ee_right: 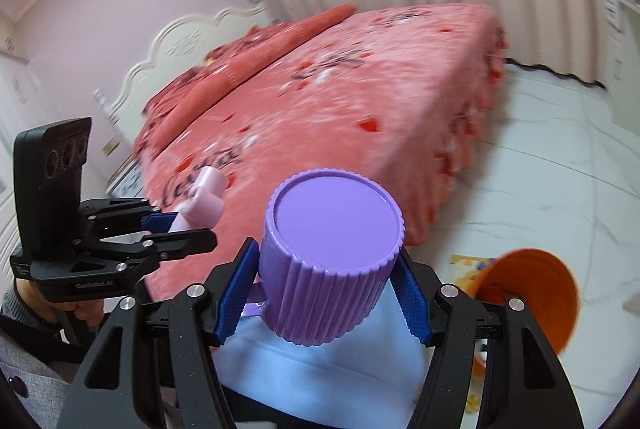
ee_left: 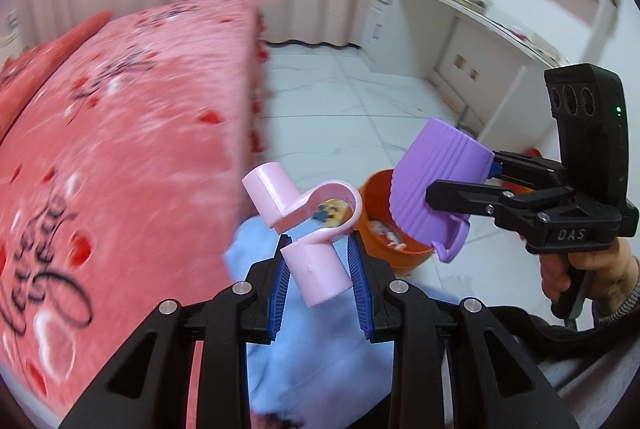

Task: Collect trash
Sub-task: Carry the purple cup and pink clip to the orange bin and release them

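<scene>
The pink dustpan [ee_left: 304,213], low in the middle of the left wrist view, runs its long axis from lower right to upper left. The left gripper [ee_left: 318,277] is clamped on its thick handle end between the blue pads. Scraps lie in its scoop. The right gripper [ee_right: 324,289] grips the ribbed purple cup [ee_right: 332,257], tipped so its flat bottom faces the camera. The orange bucket [ee_left: 390,233] on the floor holds crumpled scraps, beside the pink bed [ee_left: 120,133].
</scene>
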A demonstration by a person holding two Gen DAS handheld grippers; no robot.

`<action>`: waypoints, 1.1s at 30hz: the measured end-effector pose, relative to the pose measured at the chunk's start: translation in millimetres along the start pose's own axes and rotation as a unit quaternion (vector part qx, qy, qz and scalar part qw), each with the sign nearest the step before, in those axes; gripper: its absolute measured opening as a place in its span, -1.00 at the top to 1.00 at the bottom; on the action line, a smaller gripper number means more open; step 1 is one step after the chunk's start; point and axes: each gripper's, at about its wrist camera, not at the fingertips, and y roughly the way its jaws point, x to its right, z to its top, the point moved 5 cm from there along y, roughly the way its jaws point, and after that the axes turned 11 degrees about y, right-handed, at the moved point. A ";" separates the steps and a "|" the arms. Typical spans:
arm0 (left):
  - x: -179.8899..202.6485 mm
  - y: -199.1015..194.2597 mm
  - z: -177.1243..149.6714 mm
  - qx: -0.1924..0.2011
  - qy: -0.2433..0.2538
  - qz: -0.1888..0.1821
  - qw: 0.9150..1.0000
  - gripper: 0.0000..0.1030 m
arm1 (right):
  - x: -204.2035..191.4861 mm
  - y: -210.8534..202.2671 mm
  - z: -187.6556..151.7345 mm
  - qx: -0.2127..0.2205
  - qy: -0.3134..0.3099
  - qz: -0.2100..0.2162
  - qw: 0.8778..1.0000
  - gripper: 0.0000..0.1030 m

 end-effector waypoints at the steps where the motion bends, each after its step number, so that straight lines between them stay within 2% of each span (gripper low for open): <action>1: 8.0 8.2 10.2 -0.001 0.014 -0.009 1.000 0.41 | 12.3 -7.4 1.7 0.008 0.010 -0.007 1.000 -0.26; 10: 62.9 70.4 69.1 -0.015 0.104 -0.070 0.992 0.41 | 116.3 -54.9 2.4 0.053 0.090 -0.079 0.991 -0.26; 21: 114.0 150.1 97.7 -0.059 0.159 -0.132 0.977 0.41 | 220.2 -63.4 -7.1 0.053 0.162 -0.141 0.975 -0.26; 26: 118.9 189.1 100.6 -0.087 0.155 -0.150 0.973 0.41 | 250.0 -52.2 -13.9 0.039 0.185 -0.153 0.970 -0.26; 33: 118.2 228.2 100.0 -0.121 0.153 -0.152 0.969 0.39 | 264.3 -40.3 -18.3 0.027 0.196 -0.161 0.967 -0.26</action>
